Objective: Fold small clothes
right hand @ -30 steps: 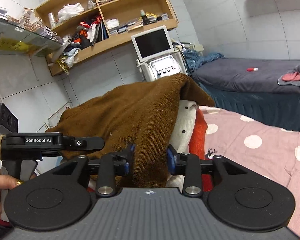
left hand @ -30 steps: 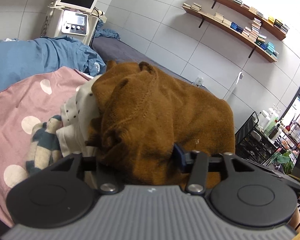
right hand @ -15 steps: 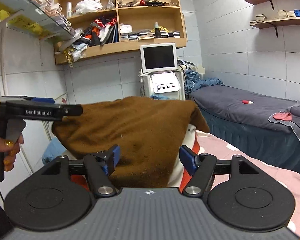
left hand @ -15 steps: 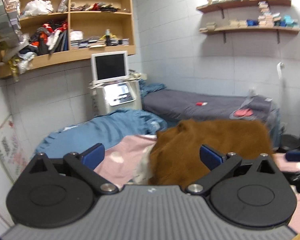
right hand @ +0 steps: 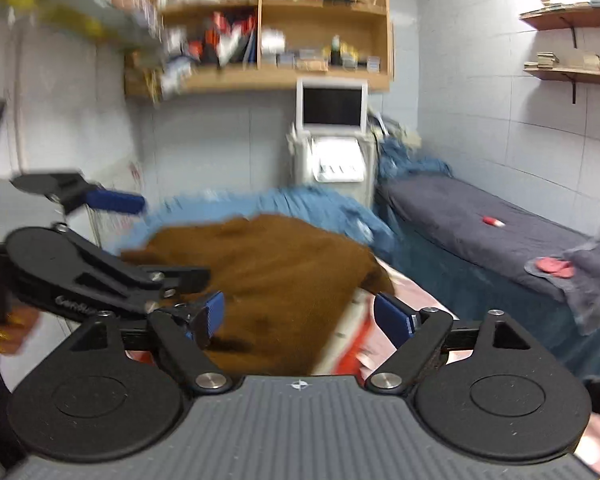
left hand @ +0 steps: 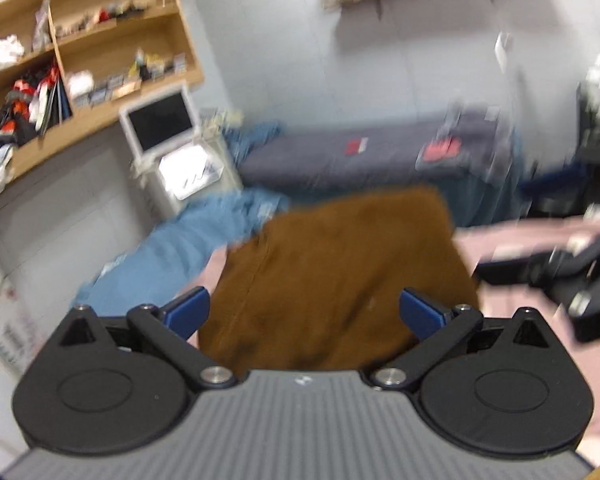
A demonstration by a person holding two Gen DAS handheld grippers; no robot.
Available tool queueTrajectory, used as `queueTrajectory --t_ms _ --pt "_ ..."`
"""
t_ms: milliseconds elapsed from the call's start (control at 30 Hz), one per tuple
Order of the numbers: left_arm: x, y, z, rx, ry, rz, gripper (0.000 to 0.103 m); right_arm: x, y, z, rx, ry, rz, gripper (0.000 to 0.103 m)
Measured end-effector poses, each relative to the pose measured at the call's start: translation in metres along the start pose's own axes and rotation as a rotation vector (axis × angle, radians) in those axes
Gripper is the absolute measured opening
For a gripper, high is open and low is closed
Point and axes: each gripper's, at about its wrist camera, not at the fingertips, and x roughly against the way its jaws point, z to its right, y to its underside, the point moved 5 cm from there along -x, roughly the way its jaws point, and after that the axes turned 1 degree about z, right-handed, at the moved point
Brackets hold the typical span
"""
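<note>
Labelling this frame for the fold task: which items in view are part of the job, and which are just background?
Job:
- brown knit garment, on top of the clothes pile
- left gripper, fingers apart, holding nothing
- right gripper, fingers apart, holding nothing
- pink dotted sheet under the pile

Background:
- blue cover
- monitor cart
- grey bed
- wooden shelves

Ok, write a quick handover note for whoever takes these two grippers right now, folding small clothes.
Left gripper: jaws open, holding nothing.
Right gripper: jaws open, holding nothing.
Brown knitted sweater lies bunched on top of the clothes pile on the pink spotted bedsheet, in front of both grippers.
Done: no neat fold visible.
Left: regrasp the sweater, spread it flat, fold it, then the garments beneath.
</note>
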Motion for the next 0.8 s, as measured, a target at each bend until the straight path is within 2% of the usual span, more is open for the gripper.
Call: queueTrajectory --t_ms 33,200,300,400,800 --pt "-0.005 0.003 0.002 -0.017 -0.009 -0.039 0.103 -0.004 -0.003 0.001 0.011 -0.004 -0.027 0.103" --pt "-0.011 0.014 0.002 -0.077 -0.068 -0.087 0.103 -0.021 -0.008 -0.004 0.105 0.001 -0.133 0.103" --pt "-0.016 0.020 -0.008 -0.053 -0.060 -0.155 0.103 -0.029 -0.007 -0.009 0.155 0.019 -0.177 0.103" --pt "-0.017 0.024 -0.017 -0.019 -0.063 -0.180 0.103 -0.031 -0.006 -0.015 0.193 0.018 -0.195 0.103" --pt "-0.009 0.018 -0.023 -0.038 -0.052 -0.151 0.103 -0.038 -0.011 -0.027 0.274 0.020 -0.243 0.103"
